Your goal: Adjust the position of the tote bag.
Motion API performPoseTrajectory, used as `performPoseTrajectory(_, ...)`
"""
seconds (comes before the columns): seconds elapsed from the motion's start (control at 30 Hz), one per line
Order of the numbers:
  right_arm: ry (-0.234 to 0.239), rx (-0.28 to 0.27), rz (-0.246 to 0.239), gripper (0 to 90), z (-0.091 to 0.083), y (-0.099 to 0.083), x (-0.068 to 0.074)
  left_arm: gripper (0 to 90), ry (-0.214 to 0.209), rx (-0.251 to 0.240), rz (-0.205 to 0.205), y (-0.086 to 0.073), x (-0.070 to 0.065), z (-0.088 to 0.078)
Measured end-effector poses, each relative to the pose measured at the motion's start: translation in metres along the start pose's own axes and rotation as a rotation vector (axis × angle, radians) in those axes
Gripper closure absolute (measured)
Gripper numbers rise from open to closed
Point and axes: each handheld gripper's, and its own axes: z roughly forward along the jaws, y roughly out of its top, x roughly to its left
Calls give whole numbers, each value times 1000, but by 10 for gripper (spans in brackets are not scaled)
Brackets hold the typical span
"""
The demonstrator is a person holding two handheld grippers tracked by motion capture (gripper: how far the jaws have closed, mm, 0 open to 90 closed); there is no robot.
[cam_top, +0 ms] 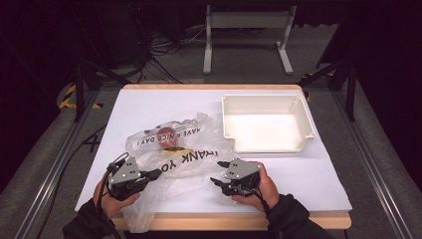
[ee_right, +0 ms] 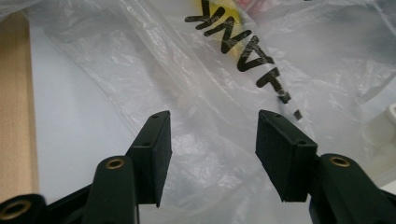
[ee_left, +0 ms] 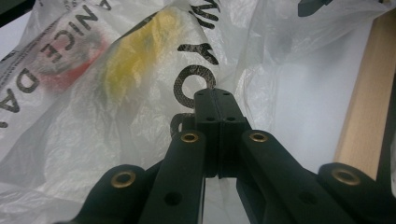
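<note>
Plastic bag pinched, tray bare

Translucent plastic bag (cam_top: 174, 149) sprawls between both grippers, red item (cam_top: 164, 135) and yellow item (ee_left: 135, 56) inside. White tray (cam_top: 267, 102) beyond right gripper (cam_top: 217, 180), holding nothing. Left gripper (cam_top: 158, 173) pressed together, pinching bag film; right jaws spread over it.

One plastic bag (cam_top: 174, 149), one white tray (cam_top: 303, 107), two hand-held grippers.
</note>
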Motion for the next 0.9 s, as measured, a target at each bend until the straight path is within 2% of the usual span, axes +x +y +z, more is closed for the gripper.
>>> performPoseTrajectory(0.03,-37,4,-4,438,0,0,-1,900,5,0,-1,0,1,-1)
performPoseTrajectory(0.13,-96,-18,-33,427,-1,-1,-5,900,12,-8,-10,0,4,-4)
performPoseTrajectory(0.2,-87,4,-57,412,0,0,-6,900,18,-18,-11,0,5,-6)
performPoseTrajectory(0.3,-102,54,-60,406,7,-2,-7,900,27,-27,-11,1,5,-7)
performPoseTrajectory(0.37,-130,80,-49,447,12,-3,-10,900,45,-26,1,0,5,-9)
performPoseTrajectory(0.4,-134,84,-46,515,13,-3,-11,900,45,-27,-2,0,6,-11)
performPoseTrajectory(0.43,-124,82,-41,623,14,-4,-13,900,46,-29,-4,0,7,-11)
performPoseTrajectory(0.5,-132,75,-35,760,15,-4,-16,900,61,-38,-10,0,9,-13)
performPoseTrajectory(0.53,-118,60,-32,840,15,-3,-18,900,63,-39,-11,-1,10,-14)
performPoseTrajectory(0.57,-117,53,-34,882,14,-2,-18,900,66,-43,-15,-1,11,-14)
performPoseTrajectory(0.7,-108,33,-40,899,15,4,-19,899,88,-34,-19,-3,16,-14)
performPoseTrajectory(0.8,-73,9,-1,900,14,8,-20,899,116,-25,-12,-5,20,-13)
performPoseTrajectory(0.9,-73,-9,-8,900,13,14,-21,899,118,-28,-20,-6,24,-13)
